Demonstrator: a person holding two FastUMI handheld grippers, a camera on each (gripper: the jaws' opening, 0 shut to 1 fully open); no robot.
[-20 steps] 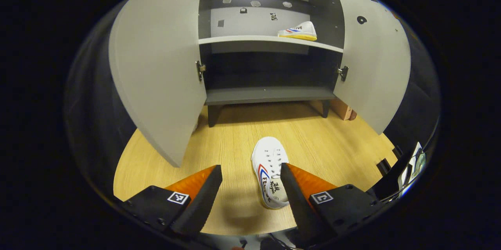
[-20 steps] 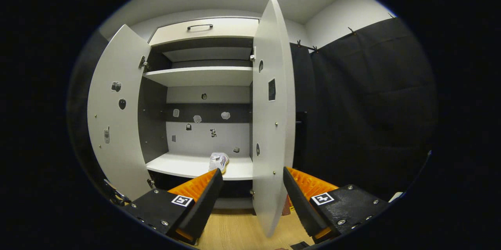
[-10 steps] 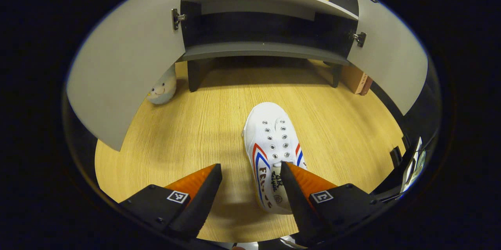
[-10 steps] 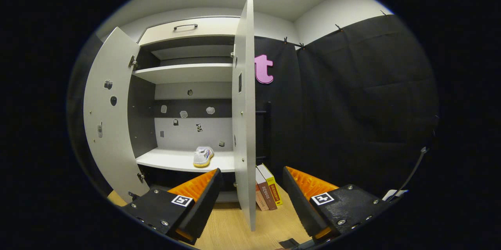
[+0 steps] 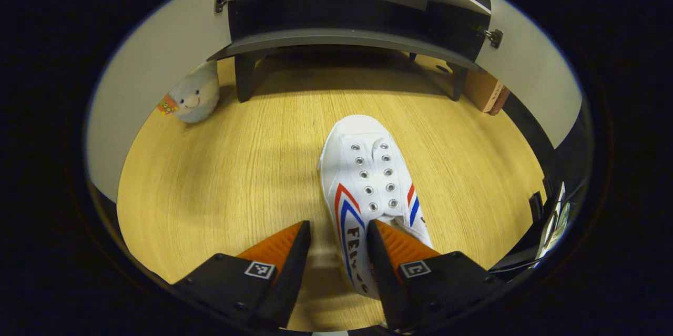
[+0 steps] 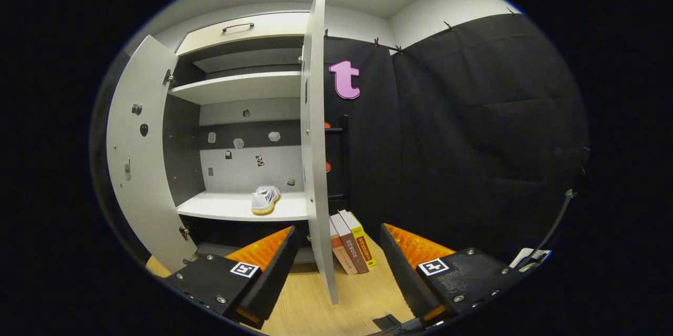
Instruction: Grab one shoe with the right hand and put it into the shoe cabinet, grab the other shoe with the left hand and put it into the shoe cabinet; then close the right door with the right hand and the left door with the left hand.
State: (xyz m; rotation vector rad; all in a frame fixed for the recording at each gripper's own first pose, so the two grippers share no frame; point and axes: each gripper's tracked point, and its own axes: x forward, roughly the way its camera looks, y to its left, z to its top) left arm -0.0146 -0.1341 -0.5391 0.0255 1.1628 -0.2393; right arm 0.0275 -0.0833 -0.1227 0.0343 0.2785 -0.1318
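The left gripper (image 5: pixel 336 244) hangs low over the wooden floor (image 5: pixel 221 168), tilted down toward it and facing the shoe cabinet (image 5: pixel 347 39). Its fingers (image 5: pixel 286 257) stand partly apart, narrower than a wide spread, astride the near left side wall of the white shoe (image 5: pixel 368 183). The left finger is on the floor side of the shoe, the right finger over the shoe's opening. Whether either finger presses on the shoe cannot be told. The shoe lies on the floor in front of the cabinet, toe toward it, with red and blue stripes on its sides.

The right gripper (image 6: pixel 336 260) is held higher and roughly level, looking at the cabinet from its right side. Its fingers (image 6: pixel 273 262) are spread wide with nothing between them but the lower edge of the cabinet's right door (image 6: pixel 315 157), which stands farther off, seen almost edge-on.

Both cabinet doors stand open; the left door (image 6: pixel 136 157) swings out at the cabinet's left. Inside, on the lower pale shelf (image 6: pixel 236 207), the second shoe (image 6: pixel 264 199) sits toward the right, near the right door. The shelf above it is bare, and the dark bottom compartment in the left gripper view holds nothing visible.

A small plush toy (image 5: pixel 194 97) sits on the floor by the cabinet's left leg. Some books (image 6: pixel 349 241) lean on the floor just right of the cabinet, behind the right door.
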